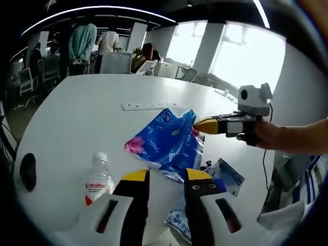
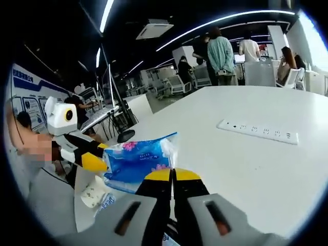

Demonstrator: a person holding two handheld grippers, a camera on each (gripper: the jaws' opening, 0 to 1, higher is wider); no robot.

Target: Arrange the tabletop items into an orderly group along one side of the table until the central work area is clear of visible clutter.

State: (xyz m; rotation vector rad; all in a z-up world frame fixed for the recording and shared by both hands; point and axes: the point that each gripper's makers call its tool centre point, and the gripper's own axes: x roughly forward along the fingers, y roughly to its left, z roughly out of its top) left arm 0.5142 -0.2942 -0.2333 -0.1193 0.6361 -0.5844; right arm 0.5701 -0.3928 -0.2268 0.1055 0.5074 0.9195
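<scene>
In the left gripper view my left tool point(image 1: 166, 177) stands with its yellow-tipped black jaws apart, holding nothing, above the white round desk point(image 1: 77, 118); just to the left of it a clear plastic water bottle with a white cap and red label point(image 1: 98, 179) is on the desk, and a black oval object point(image 1: 27, 171) lies near the desk's edge further left; below and to the right of the jaws lies a small white-and-blue sachet point(image 1: 225, 177); beyond the jaws lies a blue and pink plastic tissue packet point(image 1: 166, 141), its far corner touched by my right tool point(image 1: 202, 124), which enters from the right; past that a long white power strip point(image 1: 151, 106) lies flat.

In the right gripper view my right tool point(image 2: 173, 177) has its jaws narrow, tips together, at the edge of the tissue packet point(image 2: 136, 159); whether they pinch the wrapper I cannot tell; the left tool point(image 2: 95, 161) comes in from the left, beside the packet; the power strip point(image 2: 256, 131) lies well apart to the right; far off, people stand by chairs.
</scene>
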